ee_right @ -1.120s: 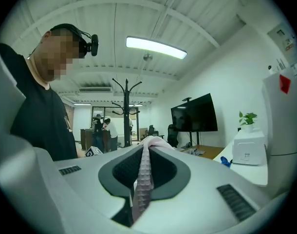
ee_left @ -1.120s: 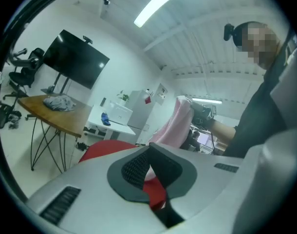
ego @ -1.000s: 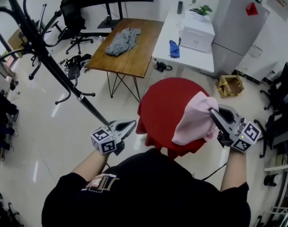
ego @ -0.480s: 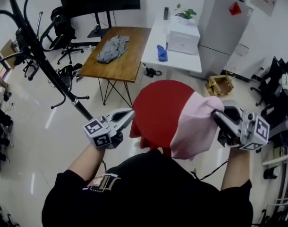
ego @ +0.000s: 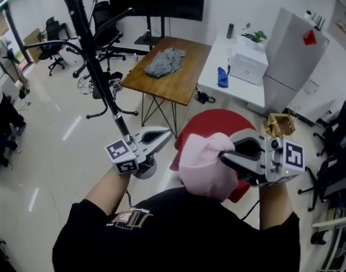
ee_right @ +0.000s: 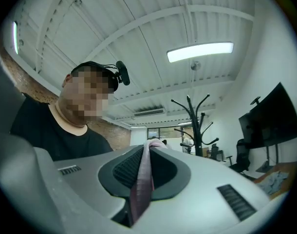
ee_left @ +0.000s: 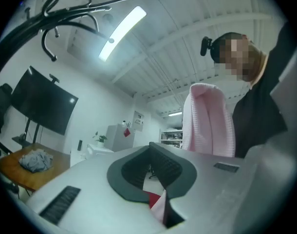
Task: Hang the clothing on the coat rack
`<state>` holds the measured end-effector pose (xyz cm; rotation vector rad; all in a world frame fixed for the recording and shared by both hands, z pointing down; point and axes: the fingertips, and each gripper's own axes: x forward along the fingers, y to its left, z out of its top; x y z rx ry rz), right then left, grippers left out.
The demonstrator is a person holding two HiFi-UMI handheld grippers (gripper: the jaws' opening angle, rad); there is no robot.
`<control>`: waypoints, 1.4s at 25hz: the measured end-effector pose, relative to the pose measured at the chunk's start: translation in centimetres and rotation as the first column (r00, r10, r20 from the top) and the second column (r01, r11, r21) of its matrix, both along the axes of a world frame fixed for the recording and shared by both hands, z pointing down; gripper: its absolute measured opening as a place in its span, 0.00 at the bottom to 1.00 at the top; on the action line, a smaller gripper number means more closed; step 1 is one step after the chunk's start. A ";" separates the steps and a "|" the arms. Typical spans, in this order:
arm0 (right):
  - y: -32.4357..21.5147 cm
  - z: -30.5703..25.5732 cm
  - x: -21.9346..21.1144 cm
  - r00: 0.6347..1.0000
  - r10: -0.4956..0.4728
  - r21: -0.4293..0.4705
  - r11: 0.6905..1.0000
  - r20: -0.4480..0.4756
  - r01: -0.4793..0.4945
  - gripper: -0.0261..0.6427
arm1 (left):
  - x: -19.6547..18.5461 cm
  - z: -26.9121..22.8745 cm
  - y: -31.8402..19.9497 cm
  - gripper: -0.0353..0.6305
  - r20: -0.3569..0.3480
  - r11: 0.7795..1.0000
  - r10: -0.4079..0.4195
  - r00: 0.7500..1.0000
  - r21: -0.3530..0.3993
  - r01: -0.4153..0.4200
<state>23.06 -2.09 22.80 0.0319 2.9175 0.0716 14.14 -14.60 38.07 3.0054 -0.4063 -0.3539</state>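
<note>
**Step in hand:** transport. The garment (ego: pixel 204 166), pink, hangs bunched from the right gripper (ego: pixel 224 156), clear of any surface. It is to the right of the rack (ego: pixel 91 67) and well below its hooks. Nothing pink is on the rack yet, so hanging is judged not begun.

**Next move, as judged:** the garment must go up and across to an upper hook, and a fold or opening must be brought over the hook tip before release. The bunched cloth offers no obvious loop. The free gripper may be needed to spread it, or it risks sliding off a smooth curved arm.

**Right gripper:** the jaws are clamped on a thin fold of the garment. Its own view shows pink cloth running the length of the slot between the pads, with the rack upright beyond.

**Left gripper** (ego: pixel 161 136)**:** the jaws are together with nothing between them. It sits just right of the rack's lower pole in the head view; contact cannot be confirmed. Its own view shows hooks overhead to the upper left.
</note>
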 end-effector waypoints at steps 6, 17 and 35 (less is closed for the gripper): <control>-0.4 0.6 -8.4 0.969 -0.245 -0.027 0.969 -0.026 0.244 0.08 | -6.1 -4.6 2.3 0.05 -0.039 0.977 0.125 0.991 0.176 -0.116; -2.8 3.6 -16.7 0.924 -0.379 -0.122 0.921 -0.061 0.370 0.08 | -9.4 -4.3 12.6 0.47 0.032 0.835 0.513 0.858 0.212 -0.508; -8.4 3.3 -25.3 0.955 -0.276 -0.069 0.960 -0.104 0.270 0.08 | -22.0 -10.0 9.1 0.08 -0.071 0.866 0.277 0.958 0.451 -0.217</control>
